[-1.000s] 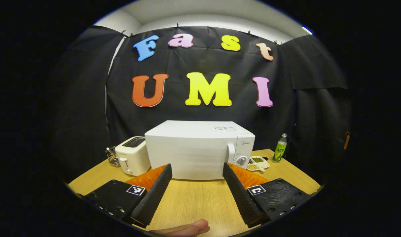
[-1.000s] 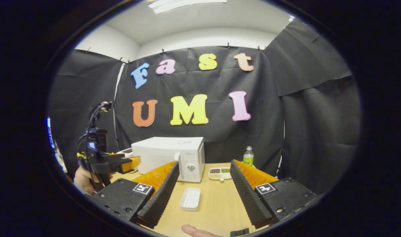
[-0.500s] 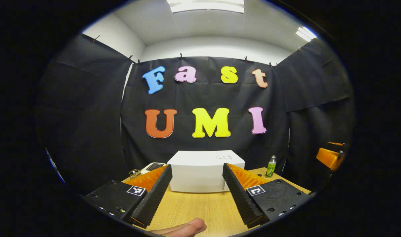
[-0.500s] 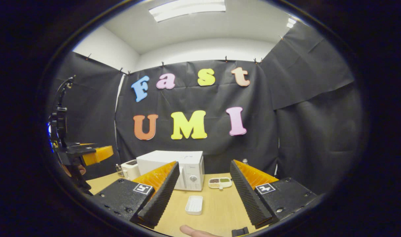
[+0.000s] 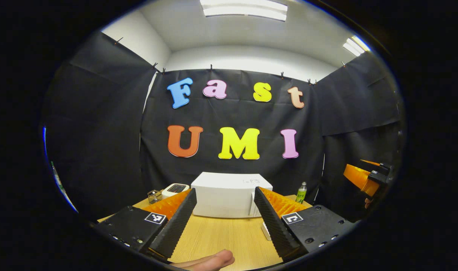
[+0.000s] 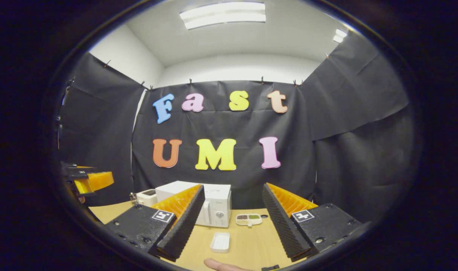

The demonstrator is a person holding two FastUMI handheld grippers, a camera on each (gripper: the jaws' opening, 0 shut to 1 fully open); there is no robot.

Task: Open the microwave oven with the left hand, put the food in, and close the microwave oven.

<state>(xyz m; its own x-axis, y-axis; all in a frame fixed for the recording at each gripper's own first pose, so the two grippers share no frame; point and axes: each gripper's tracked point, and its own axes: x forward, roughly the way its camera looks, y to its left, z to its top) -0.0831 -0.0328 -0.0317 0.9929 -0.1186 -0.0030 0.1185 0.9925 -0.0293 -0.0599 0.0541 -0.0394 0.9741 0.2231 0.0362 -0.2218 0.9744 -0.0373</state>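
Note:
The white microwave [image 5: 229, 199] stands shut at the back of the wooden table [image 5: 221, 237], well away from both grippers. My left gripper [image 5: 224, 191] is open and empty, held above the table's near side and facing the microwave's door. My right gripper [image 6: 233, 187] is open and empty too, and sees the microwave [image 6: 216, 207] from the right, with its handle and dial. The food, a small divided dish of beans [image 6: 249, 219], lies to the right of the microwave. In the left gripper view the right gripper [image 5: 358, 177] hangs at the far right.
A white toaster [image 5: 175, 188] and a small wire basket [image 5: 153, 196] stand left of the microwave. A green bottle [image 5: 301, 192] is at its right. An empty white tray [image 6: 220, 242] lies on the table in front. A fingertip [image 5: 214, 259] pokes in at the bottom edge.
Both grippers have drawn back and up from the table, so the microwave looks smaller and lower. Both stayed open. The microwave door stayed shut.

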